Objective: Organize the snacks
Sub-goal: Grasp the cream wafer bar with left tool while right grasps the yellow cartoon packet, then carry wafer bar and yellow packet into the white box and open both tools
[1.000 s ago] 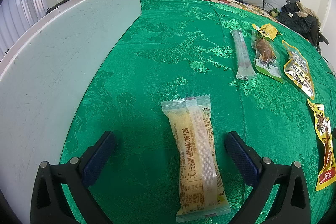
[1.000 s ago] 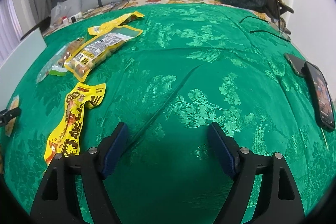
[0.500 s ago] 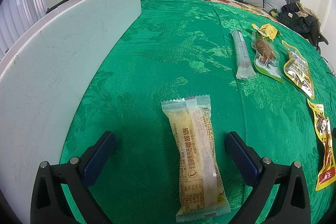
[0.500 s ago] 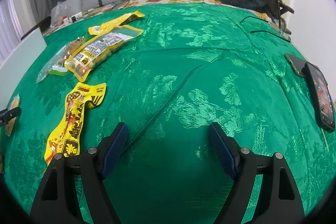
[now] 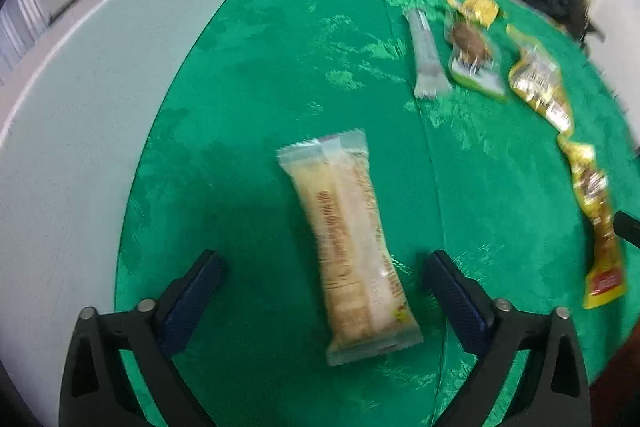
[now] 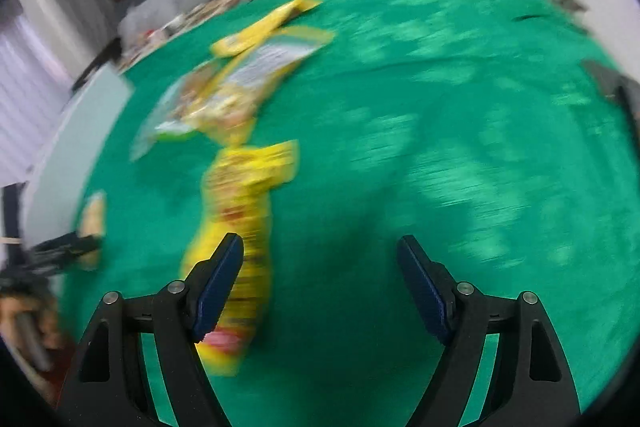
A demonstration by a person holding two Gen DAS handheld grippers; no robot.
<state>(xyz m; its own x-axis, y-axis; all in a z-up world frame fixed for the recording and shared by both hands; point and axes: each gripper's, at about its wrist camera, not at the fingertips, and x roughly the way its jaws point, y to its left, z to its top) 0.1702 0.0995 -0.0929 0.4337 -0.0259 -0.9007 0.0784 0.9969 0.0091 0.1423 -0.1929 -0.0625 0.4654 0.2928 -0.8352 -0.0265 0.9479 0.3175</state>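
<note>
The left gripper [image 5: 320, 267] is hovering with its fingers spread wide apart on either side of the pale snack bar [image 5: 350, 243], which is lying flat on the green bedspread [image 5: 280, 67] near its left edge, beside the grey board [image 5: 80, 107]. The right gripper [image 6: 320, 259] is likewise standing open and holding nothing, its left finger [image 6: 218, 287] overlapping the long yellow packet [image 6: 240, 235]; that view is blurred. Three further packets [image 5: 472, 51] are lying toward the bedspread's far right edge.
</note>
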